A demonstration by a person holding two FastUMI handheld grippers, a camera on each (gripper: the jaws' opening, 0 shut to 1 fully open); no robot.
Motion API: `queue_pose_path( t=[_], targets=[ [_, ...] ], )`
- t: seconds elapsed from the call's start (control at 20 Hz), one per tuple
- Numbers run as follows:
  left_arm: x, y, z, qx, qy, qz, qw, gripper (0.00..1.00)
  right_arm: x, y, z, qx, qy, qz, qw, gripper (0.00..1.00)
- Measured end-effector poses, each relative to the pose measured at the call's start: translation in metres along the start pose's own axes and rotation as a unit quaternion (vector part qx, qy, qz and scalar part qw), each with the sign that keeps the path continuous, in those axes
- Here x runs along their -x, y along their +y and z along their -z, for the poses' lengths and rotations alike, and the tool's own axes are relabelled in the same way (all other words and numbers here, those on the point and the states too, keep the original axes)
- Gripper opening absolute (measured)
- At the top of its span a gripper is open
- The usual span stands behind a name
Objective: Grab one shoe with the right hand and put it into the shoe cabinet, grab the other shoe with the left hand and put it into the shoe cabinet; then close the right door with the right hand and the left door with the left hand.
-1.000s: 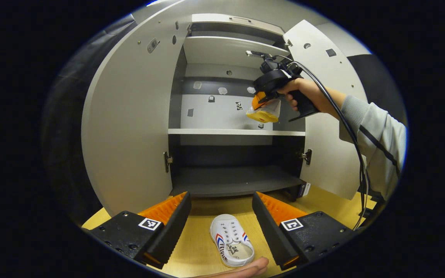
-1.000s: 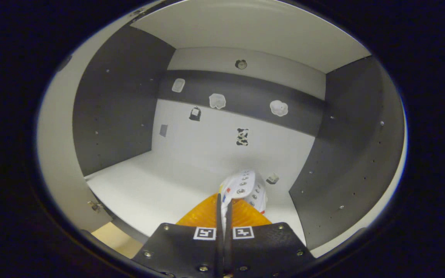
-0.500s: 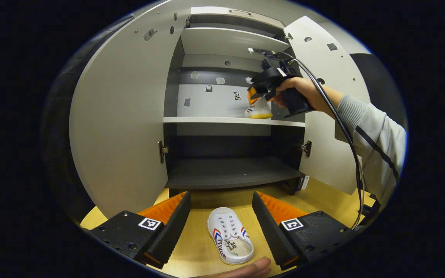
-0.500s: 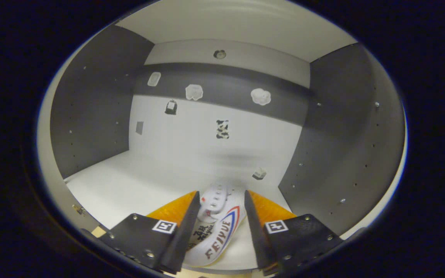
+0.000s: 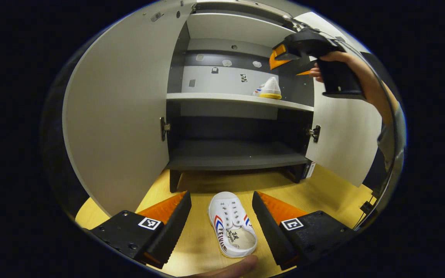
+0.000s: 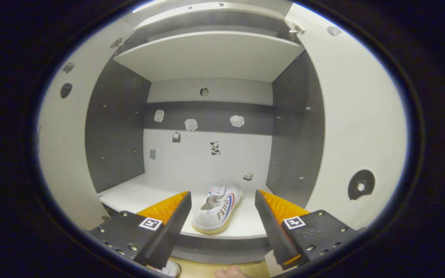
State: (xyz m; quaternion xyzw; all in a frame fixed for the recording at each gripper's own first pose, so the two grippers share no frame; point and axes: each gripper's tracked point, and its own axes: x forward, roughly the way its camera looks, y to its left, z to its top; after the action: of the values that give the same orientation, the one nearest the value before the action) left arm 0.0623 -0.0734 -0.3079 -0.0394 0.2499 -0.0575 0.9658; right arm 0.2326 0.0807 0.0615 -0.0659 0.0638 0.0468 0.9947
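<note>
One white shoe (image 5: 232, 224) with red and blue stripes lies on the wooden floor, between the fingers of my open left gripper (image 5: 221, 210) but untouched. The other white shoe (image 6: 217, 207) rests on the white middle shelf (image 6: 137, 195) of the shoe cabinet, at its right end; it also appears as the shoe on the shelf (image 5: 269, 88) in the left gripper view. My right gripper (image 6: 222, 210) is open and pulled back in front of that shelf, apart from the shoe. The right gripper (image 5: 290, 58) also appears held by a hand at the upper right.
Both cabinet doors stand open: the left door (image 5: 118, 116) and the right door (image 5: 342, 139). A dark lower shelf (image 5: 234, 156) sits below the white one. Wooden floor (image 5: 323, 193) lies in front of the cabinet. A fingertip (image 5: 230, 268) shows at the bottom edge.
The right gripper opened, left the shoe on the middle shelf and drew back out of the cabinet. The left gripper came lower and closer over the floor shoe.
</note>
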Motion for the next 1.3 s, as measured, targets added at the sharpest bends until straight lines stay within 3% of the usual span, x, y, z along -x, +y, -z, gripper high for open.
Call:
queue_pose_path(
  t=[0.3, 0.5, 0.6, 0.9, 1.15, 1.3],
  targets=[
    [-0.009, 0.006, 0.067, -0.013, 0.079, 0.011, 0.997, 0.97, 0.085, 0.009, 0.033, -0.025, -0.038, -0.011, 0.999, 0.98],
    [-0.007, -0.006, 0.098, -0.007, 0.116, 0.041, 0.992, 0.96, 0.128, 0.003, 0.061, -0.029, -0.046, 0.012, 0.998, 0.98],
    [-0.008, -0.001, 0.09, 0.003, 0.094, 0.048, 0.994, 0.97, 0.145, 0.001, 0.067, -0.026, -0.068, 0.017, 0.997, 0.98],
    [-0.017, 0.003, 0.099, -0.003, 0.123, 0.059, 0.991, 0.93, 0.16, -0.001, 0.089, 0.014, -0.088, 0.008, 0.996, 0.98],
    [-0.037, 0.015, 0.108, -0.038, 0.164, 0.033, 0.985, 0.92, 0.158, -0.015, 0.096, 0.007, -0.088, 0.011, 0.996, 0.98],
    [-0.047, 0.012, 0.121, -0.008, 0.213, 0.041, 0.976, 0.81, 0.158, -0.03, 0.099, 0.0, -0.094, 0.017, 0.995, 0.98]
  ],
)
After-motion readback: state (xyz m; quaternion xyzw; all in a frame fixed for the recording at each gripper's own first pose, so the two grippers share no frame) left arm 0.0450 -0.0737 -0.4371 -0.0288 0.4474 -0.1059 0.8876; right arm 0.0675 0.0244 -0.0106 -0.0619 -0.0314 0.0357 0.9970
